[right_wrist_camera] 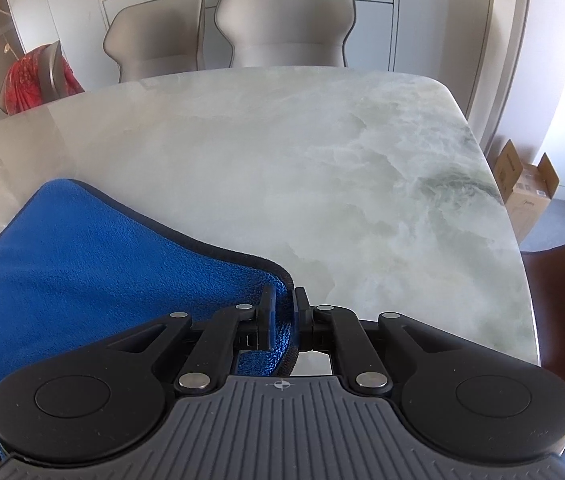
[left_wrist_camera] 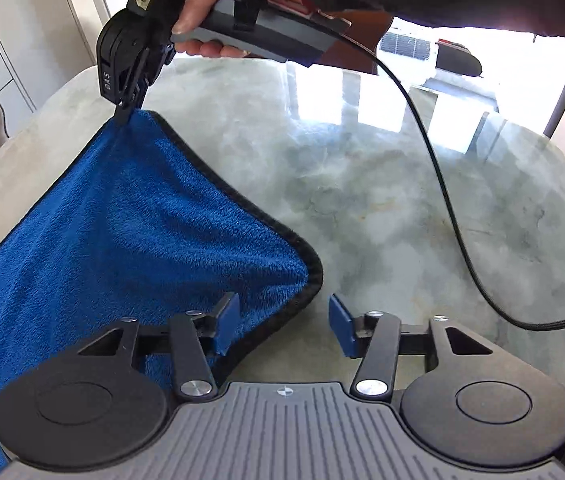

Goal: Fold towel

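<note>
The blue towel (left_wrist_camera: 122, 232) is seen draped over the marble table (left_wrist_camera: 402, 208), to the left of and beneath the left gripper (left_wrist_camera: 284, 326). A black-trimmed corner of the towel lies between the two fingers of this gripper; the left blue pad (left_wrist_camera: 228, 322) is seen over the cloth, and whether it touches cannot be told. The right pad stands apart from the hem, over bare table. The jaws are held wide apart and nothing is clamped.

A far corner of the towel is lifted off the table, pinched at its hem by the right gripper (left_wrist_camera: 122, 114), which is held in the person's hand (left_wrist_camera: 218, 4). From its handle a black cable (left_wrist_camera: 434, 184) trails to the right.

In the right wrist view, the right gripper (right_wrist_camera: 285, 314) is closed down on the towel (right_wrist_camera: 82, 264): a fold of blue cloth with dark hem is squeezed between the narrow-set fingers. The rest of the towel spreads to the left of this gripper. Two grey chairs (right_wrist_camera: 282, 24) are noted beyond the table's (right_wrist_camera: 322, 160) far edge.
</note>
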